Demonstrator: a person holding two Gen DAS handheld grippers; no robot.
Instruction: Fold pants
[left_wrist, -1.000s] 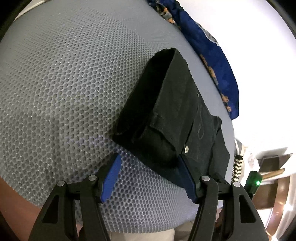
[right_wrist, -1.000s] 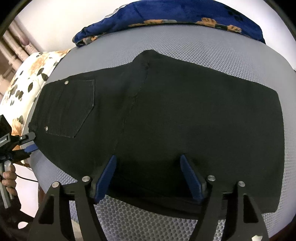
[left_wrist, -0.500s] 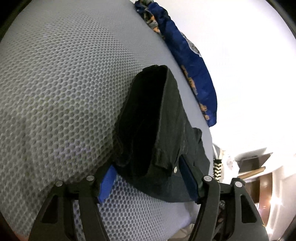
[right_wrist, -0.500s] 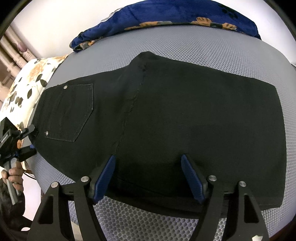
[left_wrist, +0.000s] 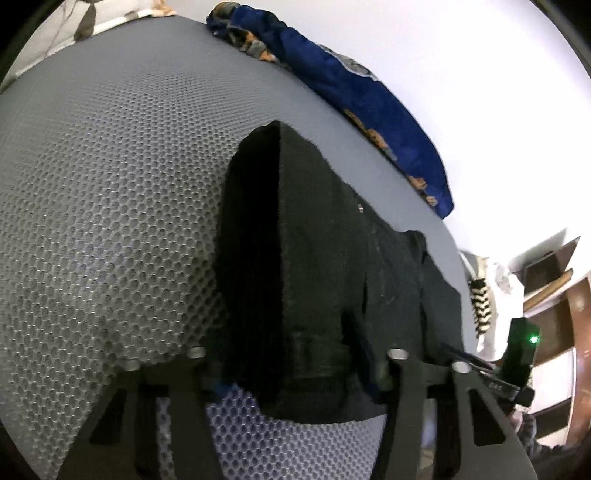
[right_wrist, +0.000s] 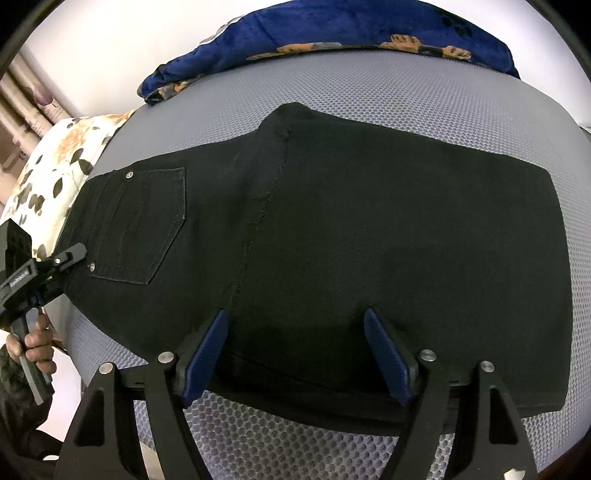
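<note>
pants (right_wrist: 369, 229): waistband between left gripper (left_wrist: 295, 369) fingers, just closing on it | right gripper (right_wrist: 295, 354): spread over near edge, opening

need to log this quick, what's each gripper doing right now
left gripper: has just been closing, waistband end of the black pants between its jaws; grip cannot be told.
right gripper: open over the pants, holding nothing.
</note>
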